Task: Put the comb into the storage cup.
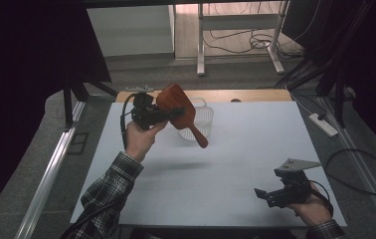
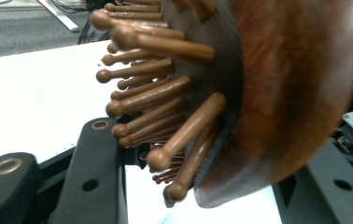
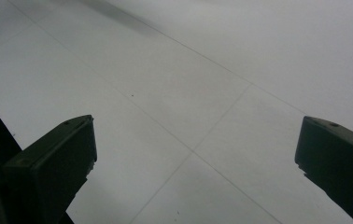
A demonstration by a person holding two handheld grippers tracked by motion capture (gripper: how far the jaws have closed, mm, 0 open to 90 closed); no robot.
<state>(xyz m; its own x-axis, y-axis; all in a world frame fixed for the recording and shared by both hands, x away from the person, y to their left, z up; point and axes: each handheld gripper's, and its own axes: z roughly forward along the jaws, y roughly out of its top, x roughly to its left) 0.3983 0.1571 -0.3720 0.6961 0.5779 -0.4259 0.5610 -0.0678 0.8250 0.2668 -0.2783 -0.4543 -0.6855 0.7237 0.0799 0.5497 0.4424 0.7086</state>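
Observation:
A brown wooden paddle hairbrush [image 1: 180, 110] is held up above the table, its handle slanting down to the right. My left gripper [image 1: 172, 115] is shut on the brush's head. In the left gripper view the brush head [image 2: 282, 93] sits between the jaws, its round-tipped wooden pins [image 2: 165, 107] pointing left. Behind the brush a clear plastic basket [image 1: 201, 119] stands on the white table [image 1: 235, 164]. My right gripper [image 1: 261, 195] hovers low over the table's near right corner. Its jaws stand wide apart over the bare white tabletop [image 3: 198, 93], nothing between them.
The white table ends in a wooden strip [image 1: 245, 94] at the far side. A metal rail [image 1: 51, 169] runs along the left. A power strip [image 1: 324, 124] and cables [image 1: 365, 164] lie on the floor at the right. A desk frame [image 1: 235, 30] stands beyond.

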